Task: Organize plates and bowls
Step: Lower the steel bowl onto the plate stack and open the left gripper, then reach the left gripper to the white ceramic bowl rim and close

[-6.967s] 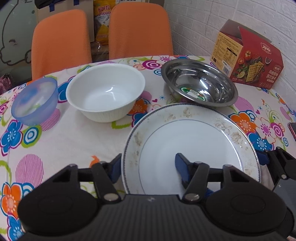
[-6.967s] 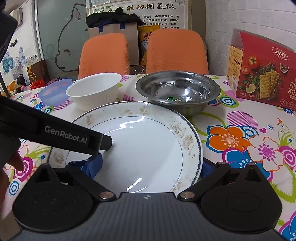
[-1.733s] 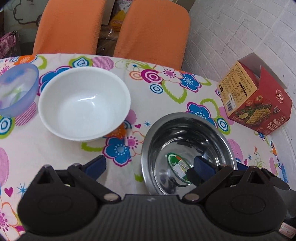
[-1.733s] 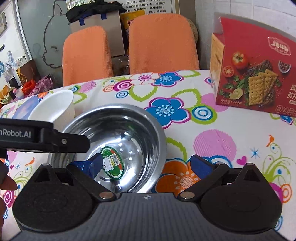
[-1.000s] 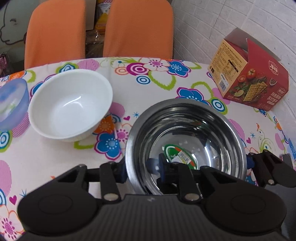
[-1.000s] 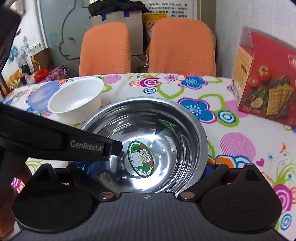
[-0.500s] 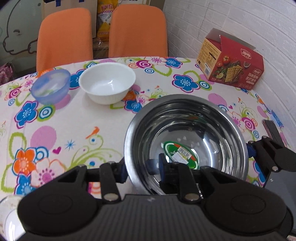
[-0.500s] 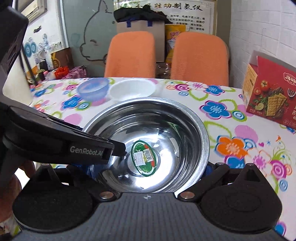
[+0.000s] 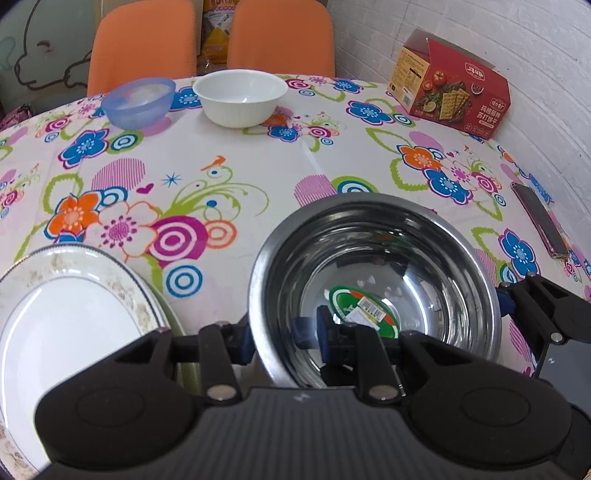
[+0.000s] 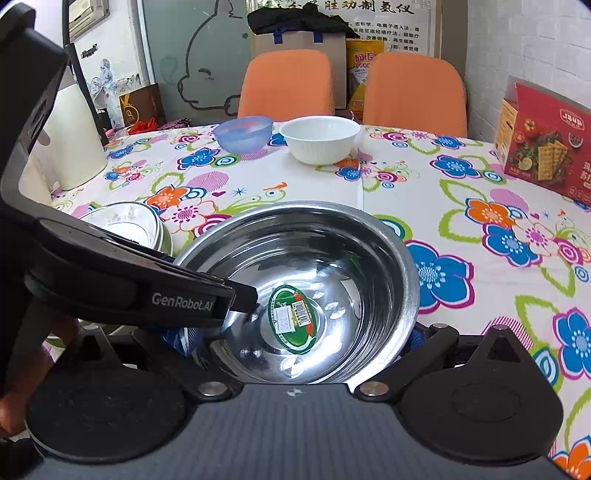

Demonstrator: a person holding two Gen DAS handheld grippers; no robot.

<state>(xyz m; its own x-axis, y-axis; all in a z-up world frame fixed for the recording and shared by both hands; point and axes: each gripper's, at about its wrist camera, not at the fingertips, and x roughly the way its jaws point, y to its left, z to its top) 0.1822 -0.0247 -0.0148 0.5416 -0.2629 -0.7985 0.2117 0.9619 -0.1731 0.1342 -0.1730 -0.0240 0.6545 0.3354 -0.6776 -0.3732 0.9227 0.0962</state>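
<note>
1. The table with the flowery cloth [image 9: 258, 177] has a stack of white plates with a blue rim [image 9: 66, 306] at its near left.
2. The shiny round steel bowl [image 9: 373, 273] hangs above the table, just right of the stack.
3. The left gripper [image 9: 284, 332] pinches the bowl's near-left rim tight.
4. The right gripper [image 10: 291, 339] hugs the bowl's sides, jaws wide; whether it squeezes is unclear.
5. The bowl should go left, stay flat, and land gently on the top plate.

Orange chairs [image 10: 351, 85], white brick wall [image 9: 480, 33], floral table [image 9: 258, 177]
</note>
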